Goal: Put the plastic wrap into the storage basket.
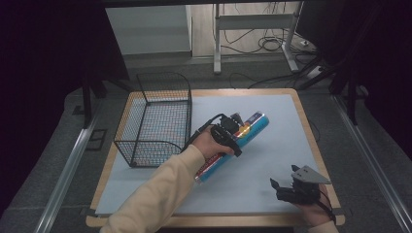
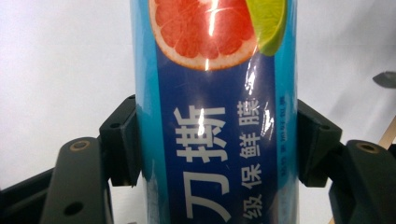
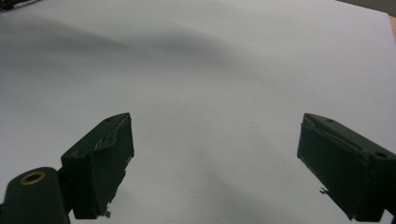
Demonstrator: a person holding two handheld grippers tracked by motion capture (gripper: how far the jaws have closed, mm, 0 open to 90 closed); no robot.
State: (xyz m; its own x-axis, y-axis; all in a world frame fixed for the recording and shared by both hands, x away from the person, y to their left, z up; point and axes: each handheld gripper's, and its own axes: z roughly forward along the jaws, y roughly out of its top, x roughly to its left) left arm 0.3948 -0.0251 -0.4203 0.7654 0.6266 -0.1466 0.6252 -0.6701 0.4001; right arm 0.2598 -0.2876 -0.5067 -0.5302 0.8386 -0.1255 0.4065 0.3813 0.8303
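Black pads (image 2: pixel 122 140) of our left gripper (image 1: pixel 229 130) press both sides of a blue cling-film box (image 2: pixel 215 116), clamping it. The box lies slantwise on the pale mat (image 1: pixel 272 145), just beside the wire basket (image 1: pixel 155 119). Well apart from the basket, our right gripper (image 3: pixel 215 163) gapes wide, holding nothing.

The long blue box (image 2: pixel 215 121) runs past top and bottom edges, its ends unseen.

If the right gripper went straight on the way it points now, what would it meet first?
Probably only the pale mat. The right gripper is open, and its own view shows bare mat ahead. From above it aims toward the blue roll, though depth is unclear.
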